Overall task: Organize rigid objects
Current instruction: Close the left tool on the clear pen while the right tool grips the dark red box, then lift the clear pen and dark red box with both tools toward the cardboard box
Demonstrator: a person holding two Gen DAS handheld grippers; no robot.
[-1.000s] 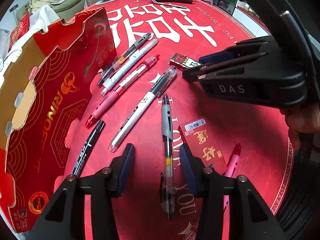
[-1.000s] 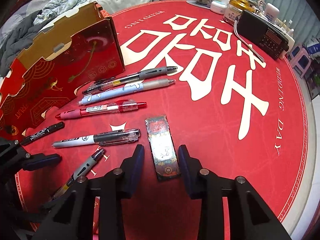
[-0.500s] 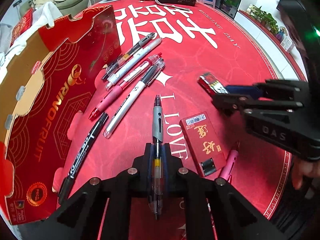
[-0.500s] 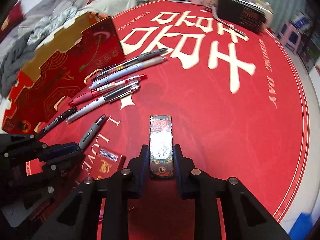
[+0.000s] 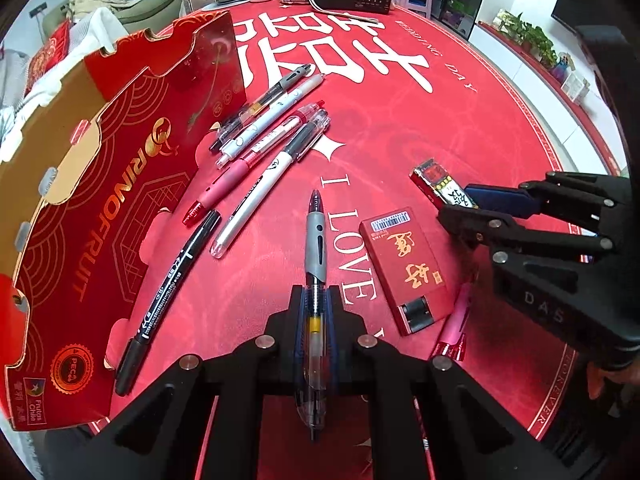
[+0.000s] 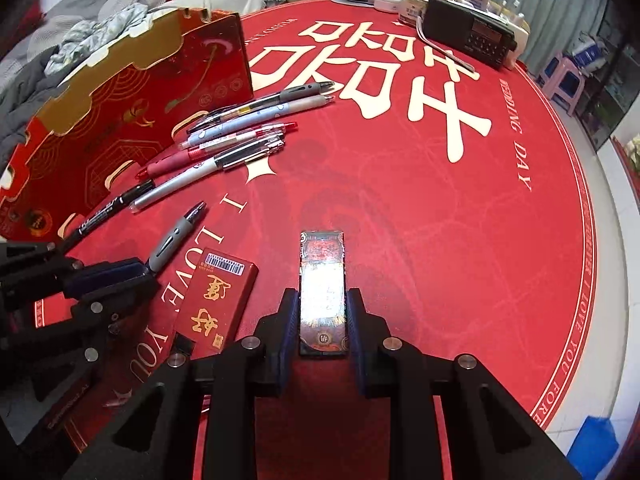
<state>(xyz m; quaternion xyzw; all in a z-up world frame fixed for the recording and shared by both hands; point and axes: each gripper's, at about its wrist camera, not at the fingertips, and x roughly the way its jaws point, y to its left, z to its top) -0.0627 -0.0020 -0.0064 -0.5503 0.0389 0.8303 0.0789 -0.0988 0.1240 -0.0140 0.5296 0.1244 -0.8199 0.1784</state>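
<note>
My left gripper is shut on a grey-grip pen that points away from me over the red table mat. My right gripper is shut on a narrow dark patterned box, held lengthwise between the pads; the left wrist view shows this box in the right gripper at the right. A red flat box with gold characters lies between the two grippers. Several pens lie in a row beside an open red cardboard box, and a black marker lies near its wall.
A pink pen lies to the right of the red flat box. A black radio, jars and small containers stand at the far edge of the round table. Clothes lie beyond the cardboard box.
The left jaws closed on the grey-grip pen. The right jaws closed on the patterned box and carried it to the right, away from the row of pens.
</note>
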